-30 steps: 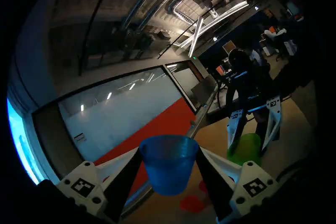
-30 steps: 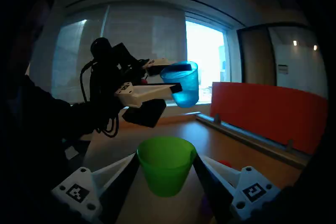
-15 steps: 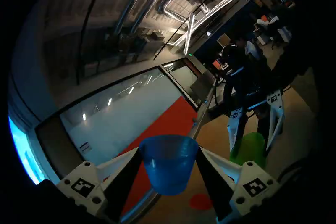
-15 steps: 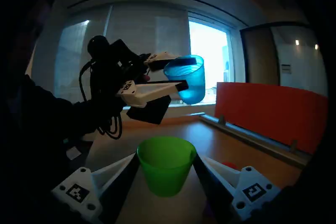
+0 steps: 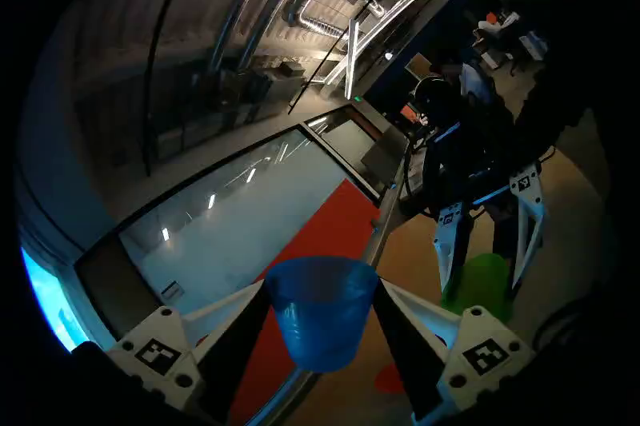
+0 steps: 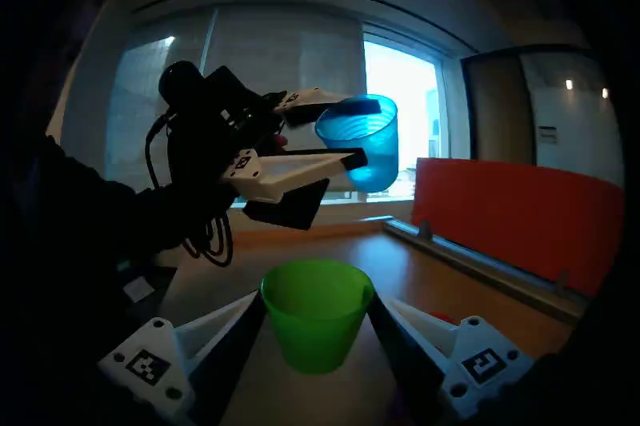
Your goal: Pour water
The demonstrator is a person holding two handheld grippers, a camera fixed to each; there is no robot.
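Note:
A translucent blue cup (image 5: 322, 312) sits between the fingers of my left gripper (image 5: 320, 322), which is shut on it. In the right gripper view the same blue cup (image 6: 360, 141) hangs high in the air, tilted, held by a person's hand and that gripper (image 6: 336, 138). My right gripper (image 6: 318, 322) is shut on a green cup (image 6: 318, 312) held upright above the wooden table (image 6: 416, 274). The left gripper view shows the green cup (image 5: 483, 282) farther off, low and to the right, between the white fingers (image 5: 446, 242) of the right gripper.
An orange partition (image 6: 520, 218) with a metal rail (image 6: 480, 270) runs along the table's far right side. A bright window (image 6: 400, 106) lies behind the blue cup. A small red thing (image 6: 440, 317) lies on the table. A dark sleeve (image 6: 80, 218) fills the left.
The left gripper has lifted the blue cup higher and moved it right, toward the space above the green cup, and its view has tilted further. The green cup has stayed put.

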